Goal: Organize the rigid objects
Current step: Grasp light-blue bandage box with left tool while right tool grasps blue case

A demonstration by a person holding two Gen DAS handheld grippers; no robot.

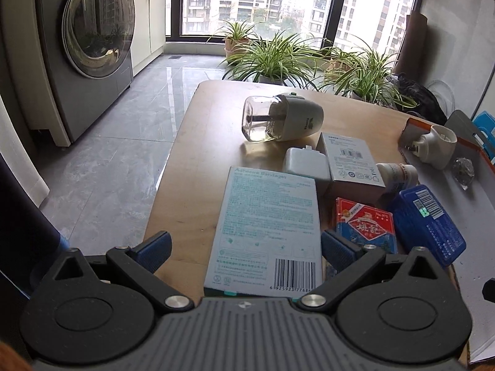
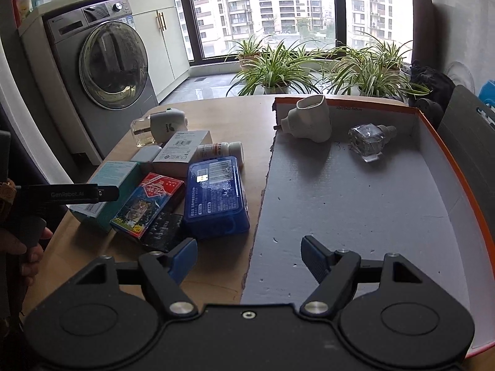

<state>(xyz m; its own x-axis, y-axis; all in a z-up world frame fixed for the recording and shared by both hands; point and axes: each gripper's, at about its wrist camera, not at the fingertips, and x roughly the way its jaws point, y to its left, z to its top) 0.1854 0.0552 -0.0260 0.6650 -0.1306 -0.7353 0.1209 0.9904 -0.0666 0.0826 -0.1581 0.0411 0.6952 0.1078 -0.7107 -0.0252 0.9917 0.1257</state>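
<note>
Jaws: left gripper point(image 1: 246, 252) spread around the pale teal cardboard box point(image 1: 267, 235), not pinching; right gripper point(image 2: 249, 255) spread, holding nothing.
Writing: box reads "Adhesive Bandages".
Orange-rimmed cardboard tray point(image 2: 445, 154): white plastic plug-in heater point(image 2: 309, 120), clear glass bottle point(image 2: 368, 139).
Wooden table point(image 2: 222, 114): box, blue plastic case point(image 2: 216, 194).

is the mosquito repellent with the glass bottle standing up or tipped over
Tipped over: the mosquito repellent lies on its side on the table, bottle pointing sideways.
</note>
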